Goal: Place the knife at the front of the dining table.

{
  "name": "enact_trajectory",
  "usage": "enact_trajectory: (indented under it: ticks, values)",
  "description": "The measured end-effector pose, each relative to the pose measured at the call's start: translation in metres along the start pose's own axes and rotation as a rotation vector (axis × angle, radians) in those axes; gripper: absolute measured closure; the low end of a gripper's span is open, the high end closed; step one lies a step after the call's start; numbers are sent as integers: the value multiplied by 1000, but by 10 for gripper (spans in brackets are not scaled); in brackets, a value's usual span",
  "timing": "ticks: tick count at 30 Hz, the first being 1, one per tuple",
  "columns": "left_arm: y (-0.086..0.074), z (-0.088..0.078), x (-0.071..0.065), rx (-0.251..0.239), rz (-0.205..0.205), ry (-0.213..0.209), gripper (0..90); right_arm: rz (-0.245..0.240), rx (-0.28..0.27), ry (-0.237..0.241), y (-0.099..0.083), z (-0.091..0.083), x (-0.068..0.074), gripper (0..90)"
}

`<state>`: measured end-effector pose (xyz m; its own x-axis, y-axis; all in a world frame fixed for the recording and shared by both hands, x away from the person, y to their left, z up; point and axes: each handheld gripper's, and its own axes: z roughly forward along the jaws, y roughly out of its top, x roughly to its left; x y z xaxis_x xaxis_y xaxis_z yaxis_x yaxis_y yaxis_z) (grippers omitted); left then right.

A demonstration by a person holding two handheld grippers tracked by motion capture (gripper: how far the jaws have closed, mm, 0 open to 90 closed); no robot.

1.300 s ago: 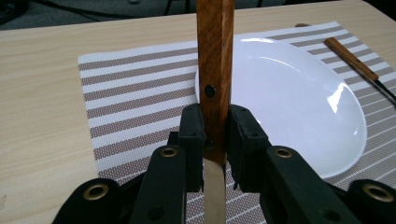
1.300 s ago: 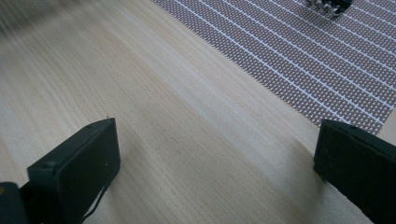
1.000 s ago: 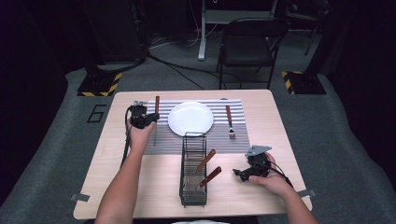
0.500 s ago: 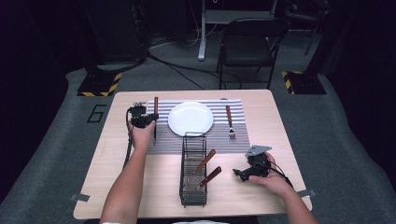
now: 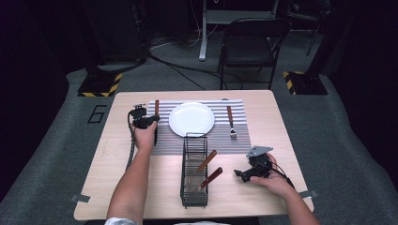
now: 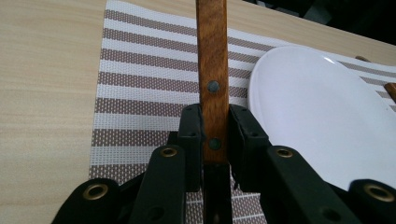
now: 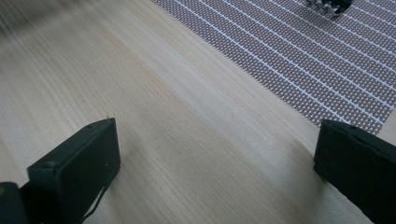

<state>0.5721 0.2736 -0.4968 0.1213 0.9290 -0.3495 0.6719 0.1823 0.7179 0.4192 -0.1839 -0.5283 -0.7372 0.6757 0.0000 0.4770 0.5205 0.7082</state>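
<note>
A wooden-handled utensil [image 5: 156, 108] lies along the left side of the striped placemat [image 5: 164, 140], beside the white plate [image 5: 191, 118]. My left gripper [image 5: 151, 121] is shut on the near end of that handle [image 6: 213, 70], low over the mat [image 6: 140, 84]. The gripper hides the utensil's metal end. The plate [image 6: 322, 116] is just right of the jaws. A fork [image 5: 230, 121] lies right of the plate. My right gripper [image 5: 240, 174] stands open over bare wood, its jaws [image 7: 215, 154] wide apart with nothing between them.
A black wire basket [image 5: 195, 199] stands at the table's front middle with two wooden-handled utensils [image 5: 206, 171] leaning in it. The fork's tines [image 7: 327, 5] and the mat's corner [image 7: 303, 60] lie beyond the right gripper. A chair [image 5: 251, 42] stands behind the table.
The left forearm has swung slightly to the right while its gripper stays on the handle by the plate. The right gripper has not moved.
</note>
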Motion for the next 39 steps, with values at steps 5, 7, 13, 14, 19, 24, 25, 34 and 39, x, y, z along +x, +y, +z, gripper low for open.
enact_trajectory:
  ticks: [5, 7, 13, 14, 19, 24, 25, 34, 39]
  values:
    - [-3, 6, 2, 7, -21, 9, 762, 0, -1, 0, 0, 0, 0, 0]
    - [-4, 9, 3, 9, -38, 3, 761, 0, -1, 0, 0, 0, 0, 0]
    - [-5, 12, 4, 19, -48, 8, 761, 0, -1, 0, 0, 0, 0, 0]
    - [-5, 12, 5, 18, -50, 6, 761, 0, 0, 0, 0, 0, 0, 0]
    - [-7, 15, 6, 20, -73, 2, 760, 0, -1, 0, 0, 0, 0, 0]
    - [-8, 17, 7, 22, -82, 10, 760, 0, -1, 0, 0, 0, 0, 0]
    - [-8, 17, 8, 25, -79, 10, 760, 0, -1, 0, 0, 0, 0, 0]
    - [-12, 21, 7, 33, -72, 30, 760, 0, -1, 0, 0, 0, 0, 0]
    - [-13, 22, 1, 31, -28, 63, 759, 0, -1, 0, 0, 0, 0, 0]
